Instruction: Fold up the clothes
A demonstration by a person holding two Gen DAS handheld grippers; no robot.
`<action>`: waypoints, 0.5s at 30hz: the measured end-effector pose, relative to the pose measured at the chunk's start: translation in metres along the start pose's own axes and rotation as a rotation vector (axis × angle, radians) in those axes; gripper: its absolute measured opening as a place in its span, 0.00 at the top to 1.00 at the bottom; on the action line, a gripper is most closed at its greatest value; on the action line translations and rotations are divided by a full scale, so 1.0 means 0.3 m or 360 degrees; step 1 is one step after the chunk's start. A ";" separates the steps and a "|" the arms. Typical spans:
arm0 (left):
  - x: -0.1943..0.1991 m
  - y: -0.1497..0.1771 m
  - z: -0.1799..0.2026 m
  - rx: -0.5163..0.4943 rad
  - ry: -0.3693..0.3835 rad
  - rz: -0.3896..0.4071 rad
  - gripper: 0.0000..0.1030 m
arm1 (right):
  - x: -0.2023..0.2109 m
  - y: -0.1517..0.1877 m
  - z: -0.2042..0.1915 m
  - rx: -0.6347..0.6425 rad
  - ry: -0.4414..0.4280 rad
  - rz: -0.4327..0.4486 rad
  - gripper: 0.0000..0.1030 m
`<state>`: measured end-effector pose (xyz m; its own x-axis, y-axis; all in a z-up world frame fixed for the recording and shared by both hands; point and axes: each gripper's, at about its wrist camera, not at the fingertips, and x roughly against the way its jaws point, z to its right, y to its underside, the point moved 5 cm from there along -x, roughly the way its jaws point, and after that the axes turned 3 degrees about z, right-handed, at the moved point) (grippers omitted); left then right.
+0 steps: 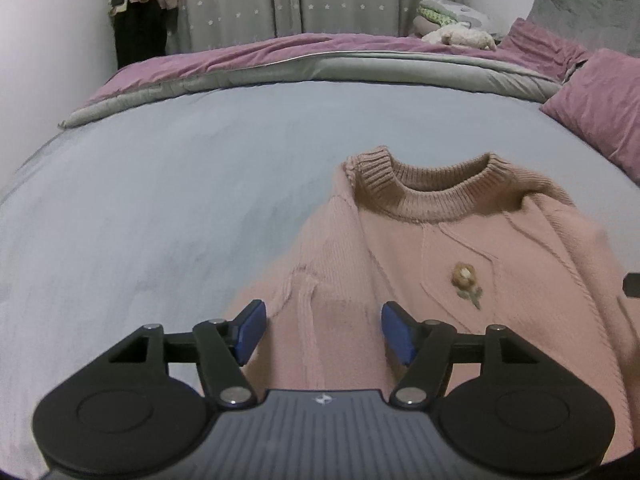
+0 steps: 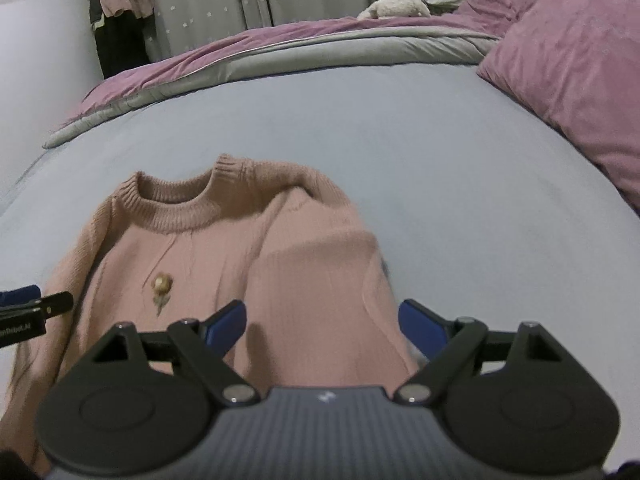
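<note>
A pink knitted sweater [image 1: 460, 264] with a ribbed round collar and a small flower on the chest lies front up on the pale blue bed sheet [image 1: 180, 184]. Both its sleeves are folded in over the body. My left gripper [image 1: 322, 330] is open and empty, over the sweater's left folded sleeve. The sweater also shows in the right wrist view [image 2: 208, 264]. My right gripper [image 2: 320, 326] is open and empty, over the right folded sleeve. The left gripper's tip [image 2: 32, 308] shows at the left edge of the right wrist view.
A purple and grey quilt [image 1: 280, 60] is bunched along the far side of the bed. Purple pillows [image 2: 572, 76] lie at the right. Soft toys [image 1: 456, 20] sit behind them. Clothes [image 1: 140, 12] hang by the starred grey curtain.
</note>
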<state>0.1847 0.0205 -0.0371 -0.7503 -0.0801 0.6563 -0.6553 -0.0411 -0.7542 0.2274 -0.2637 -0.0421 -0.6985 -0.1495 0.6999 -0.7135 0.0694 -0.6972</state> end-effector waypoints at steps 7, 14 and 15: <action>0.104 0.070 -0.052 0.0112 0.0022 -0.0023 0.37 | 0.113 0.069 0.033 -0.0042 -0.0007 -0.0023 0.16; 0.187 0.150 -0.098 0.0173 0.0060 -0.0067 0.37 | 0.212 0.125 0.070 -0.0091 -0.0033 -0.0039 0.16; 0.199 0.160 -0.106 0.0192 0.0065 -0.0073 0.37 | 0.227 0.132 0.081 -0.0102 -0.0036 -0.0041 0.16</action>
<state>0.1057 0.0455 -0.0335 -0.7243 -0.0349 0.6886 -0.6756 -0.1635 -0.7189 0.1531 -0.2950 -0.0259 -0.6790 -0.1741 0.7132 -0.7337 0.1281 -0.6673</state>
